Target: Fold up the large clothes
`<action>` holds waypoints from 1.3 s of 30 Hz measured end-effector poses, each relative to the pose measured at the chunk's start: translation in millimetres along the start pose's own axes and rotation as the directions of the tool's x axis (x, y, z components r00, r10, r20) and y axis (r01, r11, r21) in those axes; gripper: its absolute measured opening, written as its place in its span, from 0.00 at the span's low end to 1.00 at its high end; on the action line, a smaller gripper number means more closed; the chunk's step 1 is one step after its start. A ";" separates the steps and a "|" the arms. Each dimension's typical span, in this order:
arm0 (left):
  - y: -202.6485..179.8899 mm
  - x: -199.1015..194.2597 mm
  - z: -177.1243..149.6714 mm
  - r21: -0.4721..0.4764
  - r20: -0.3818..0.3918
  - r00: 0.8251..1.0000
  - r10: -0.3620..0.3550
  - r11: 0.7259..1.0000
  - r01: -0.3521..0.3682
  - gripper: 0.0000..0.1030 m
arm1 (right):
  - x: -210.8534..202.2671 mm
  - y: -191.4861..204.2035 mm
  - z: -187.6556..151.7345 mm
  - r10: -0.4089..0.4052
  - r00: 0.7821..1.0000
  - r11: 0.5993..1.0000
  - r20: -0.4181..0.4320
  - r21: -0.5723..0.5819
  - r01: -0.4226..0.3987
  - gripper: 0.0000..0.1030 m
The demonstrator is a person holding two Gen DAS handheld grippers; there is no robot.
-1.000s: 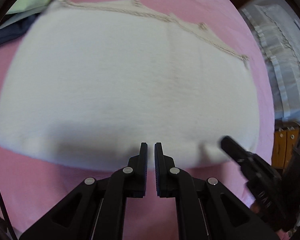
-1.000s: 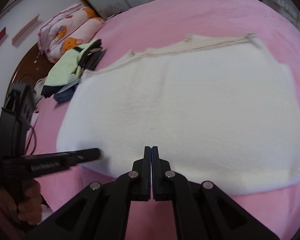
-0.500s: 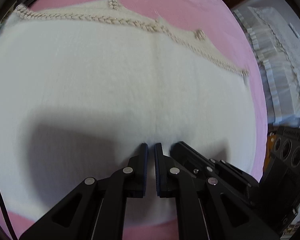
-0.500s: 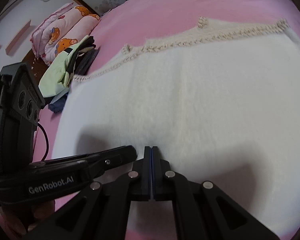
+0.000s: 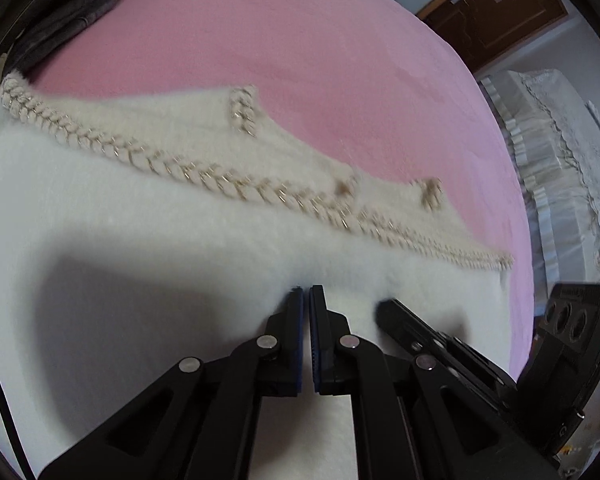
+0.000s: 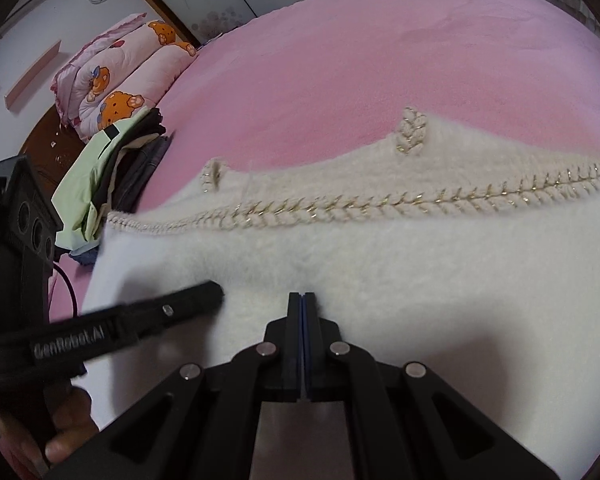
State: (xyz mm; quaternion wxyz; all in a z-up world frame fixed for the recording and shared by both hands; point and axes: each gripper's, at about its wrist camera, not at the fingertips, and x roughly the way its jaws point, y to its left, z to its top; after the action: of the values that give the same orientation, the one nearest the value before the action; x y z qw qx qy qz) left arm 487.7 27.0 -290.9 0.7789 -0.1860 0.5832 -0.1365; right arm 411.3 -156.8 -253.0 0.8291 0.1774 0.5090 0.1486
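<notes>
Sweater spread flat on the pink bed, both grippers low over its middle.

Sweater lies cream and fluffy with its braided trim along the far edge, probably already folded once, since that trim runs as one straight line across the top. Left of the sweater sits a pile of clothes, with a cartoon-print quilt beyond it by the wall. Over the sweater the left gripper has its fingers drawn narrow with only a slit between them and nothing held; the right gripper, just beside it, has its fingers pressed together, also empty. Held shut and angled down like this, they look set to press or smooth the cloth rather than pinch it. Right of the sweater stand a lace-covered piece and a brown wooden door.
</notes>
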 end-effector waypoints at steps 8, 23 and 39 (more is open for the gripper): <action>20.5 -13.7 6.3 0.036 0.034 0.999 0.030 0.999 -0.031 0.01 | -32.4 -59.6 5.9 -0.091 0.994 0.995 0.055 0.040 0.089 0.00; 126.3 -64.5 56.2 -0.091 0.243 0.853 0.461 0.887 -0.453 0.01 | -88.4 -158.1 28.1 -0.391 0.910 0.911 0.139 0.202 0.360 0.00; 130.7 -83.0 48.2 -0.181 0.218 0.873 0.436 0.897 -0.403 0.11 | -122.1 -73.2 50.1 -0.439 0.871 0.898 0.220 0.097 0.429 0.00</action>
State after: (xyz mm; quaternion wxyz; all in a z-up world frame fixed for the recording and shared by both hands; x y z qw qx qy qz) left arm 509.9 185.7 -266.2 0.8439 -0.1210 0.5133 0.0987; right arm 407.6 -281.4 -168.0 0.8917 0.0937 0.4365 -0.0750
